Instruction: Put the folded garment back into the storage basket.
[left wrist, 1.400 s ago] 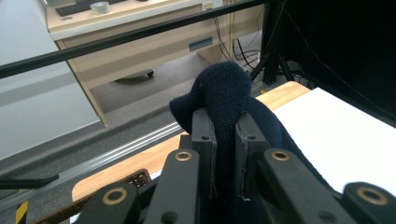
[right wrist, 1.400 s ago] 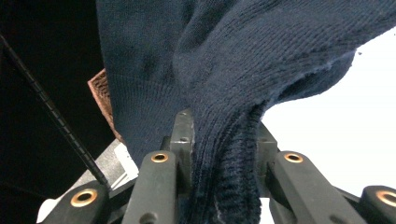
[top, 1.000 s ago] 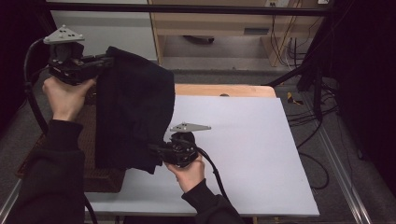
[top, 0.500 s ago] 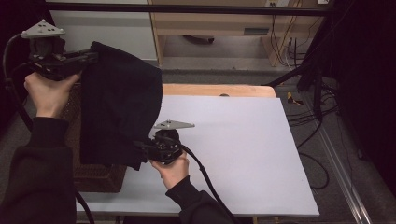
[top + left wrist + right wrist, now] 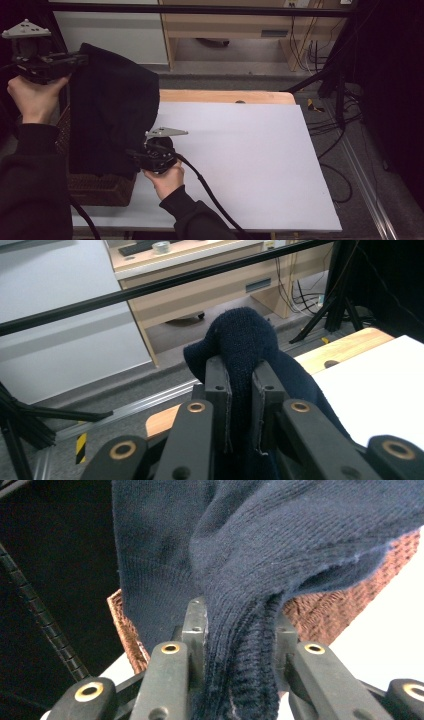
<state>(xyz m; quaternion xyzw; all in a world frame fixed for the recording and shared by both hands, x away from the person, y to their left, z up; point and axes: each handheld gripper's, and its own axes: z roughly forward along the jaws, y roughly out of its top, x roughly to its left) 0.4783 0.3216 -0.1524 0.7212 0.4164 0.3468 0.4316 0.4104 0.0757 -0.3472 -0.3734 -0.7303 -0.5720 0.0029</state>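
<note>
A dark navy knitted sweater hangs between my two grippers over the left end of the table. My left gripper, held high at the far left, is shut on the sweater's upper edge; the knit bunches up between its jaws. My right gripper, low near the table's left side, is shut on the sweater's ribbed lower hem. Under the sweater stands a brown woven basket, whose weave shows behind the cloth.
A white sheet covers most of the wooden table. A black bar runs across the back. Cables trail on the floor at the right, and a dark stand rises there.
Both grippers have carried the sweater leftward. The left one rose and moved toward the far left; the right one slid left to the basket's edge, so the sweater now hangs over the basket.
</note>
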